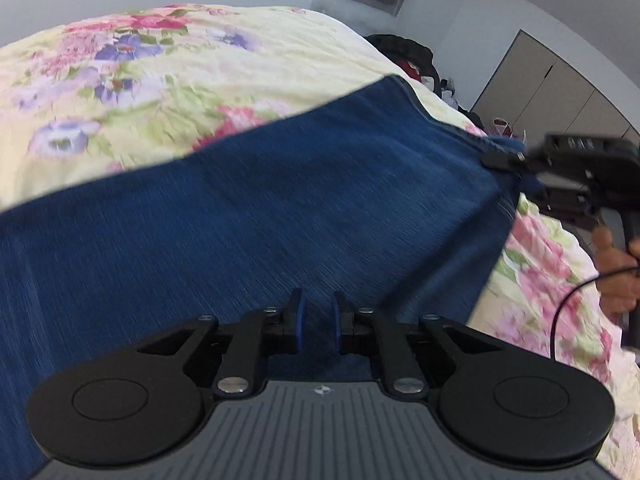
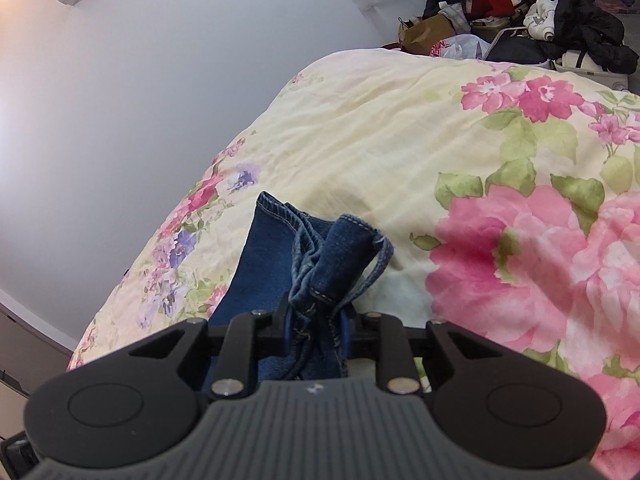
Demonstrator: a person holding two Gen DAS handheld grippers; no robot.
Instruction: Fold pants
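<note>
Right gripper [image 2: 314, 330]: clamped on a bunched wad of denim, hem edges and a loose loop sticking out past the tips toward 12 o'clock. Grip looked deep, cloth running back between the blue pads [image 2: 286, 330]. In the left view the same gripper sat at 3 o'clock, pinching the far corner of the jeans [image 1: 260, 216].

Left gripper [image 1: 317, 322]: blue pads parted with a narrow gap, denim spread beneath and beyond them. Whether any cloth sat in that gap, could not tell; it read as parted, hovering over or resting on the fabric.

Jeans lay as a broad blue band across the quilt [image 1: 120, 80], from 8 o'clock up to the hem near 1 o'clock in the left view. Left view motion-blurred.

Beyond: pile of clothes [image 2: 520, 8] at 1 o'clock past the bed edge; grey cupboard doors [image 1: 552, 92] at 2 o'clock.

Judged step: carrying one end over for a fold. To do it well:
- left gripper should pin or grasp its corner before the right one pulls
- keep both ends level so the edge lands square
- right grip is bunched; cloth should be shaken flat before setting down, or the fold will hold a ridge
- soft quilt may drag with the denim; lift, don't slide
</note>
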